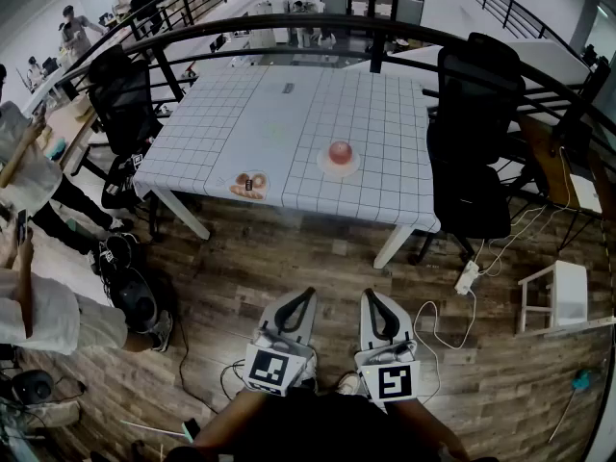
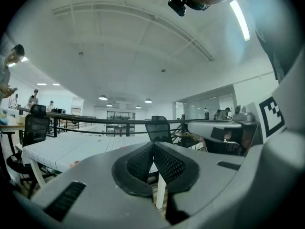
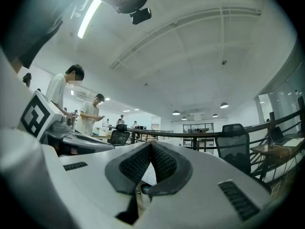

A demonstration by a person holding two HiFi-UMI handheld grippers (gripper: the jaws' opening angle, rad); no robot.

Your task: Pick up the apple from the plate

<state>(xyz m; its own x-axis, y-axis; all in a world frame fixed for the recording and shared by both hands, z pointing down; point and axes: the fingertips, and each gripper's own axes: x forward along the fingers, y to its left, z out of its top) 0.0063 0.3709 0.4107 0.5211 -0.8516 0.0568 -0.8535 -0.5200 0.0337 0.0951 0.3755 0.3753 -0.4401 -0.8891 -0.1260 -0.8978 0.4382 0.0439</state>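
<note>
Ahead, black chairs flank the table bearing the apple.

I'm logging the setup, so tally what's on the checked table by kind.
Apple: 1
Plates: 2, apple's plate, left plate
Small dark object: 1
Total: 4, leaving out the orange-brown food on the left plate, too small to count.

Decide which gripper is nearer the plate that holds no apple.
Left. The left gripper hangs short of the table, slightly right of that plate; the right gripper hangs farther right.
</note>
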